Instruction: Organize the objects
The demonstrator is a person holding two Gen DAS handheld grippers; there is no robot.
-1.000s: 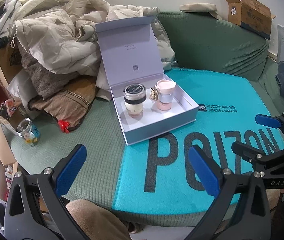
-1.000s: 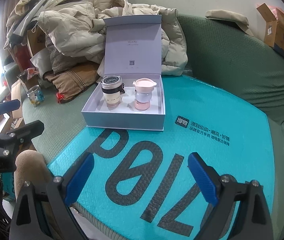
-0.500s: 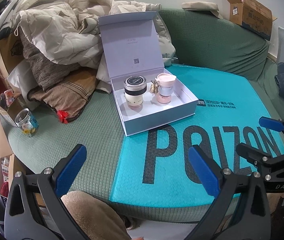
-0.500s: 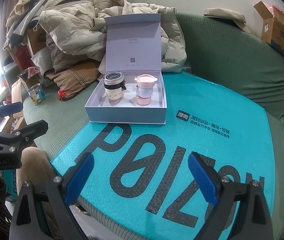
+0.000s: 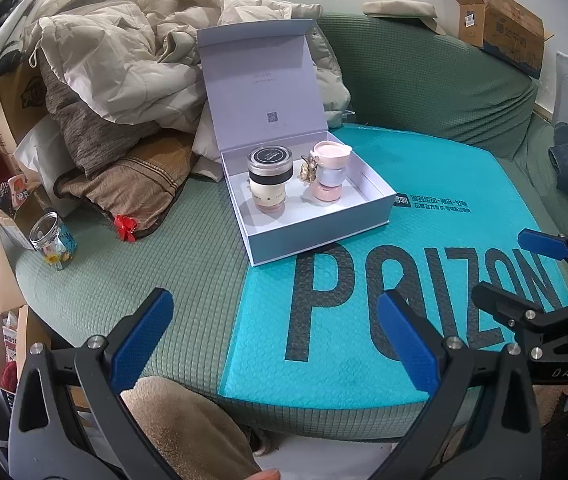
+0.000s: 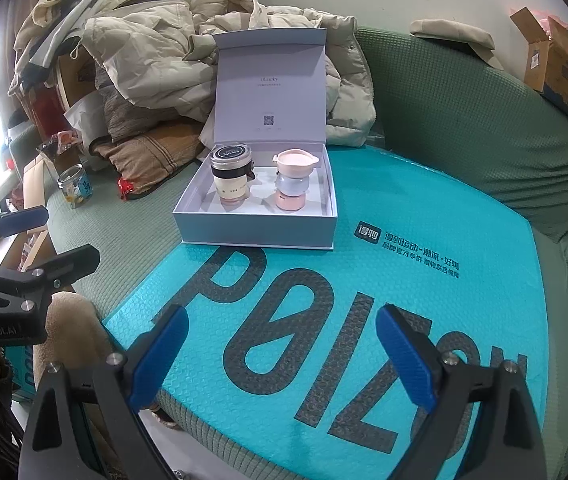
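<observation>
While both grippers (image 5: 272, 328) (image 6: 280, 344) gape empty, the matte rectangular box (image 5: 315, 216) holds two round jars (image 5: 270, 178).

Clutter sitting around the green sofa (image 5: 423, 92)

Beige jackets (image 5: 124, 60) are piling up far left; a cardboard box (image 5: 499, 36) is resting far right; a small jar (image 5: 54, 246) is standing near left.

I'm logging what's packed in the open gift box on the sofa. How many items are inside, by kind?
Black-lidded jar: 1
Stacked pastel cups, pink over lavender over pink: 3
Small gold trinket beside the cups: 1
Total: 5 items in the gift box
</observation>
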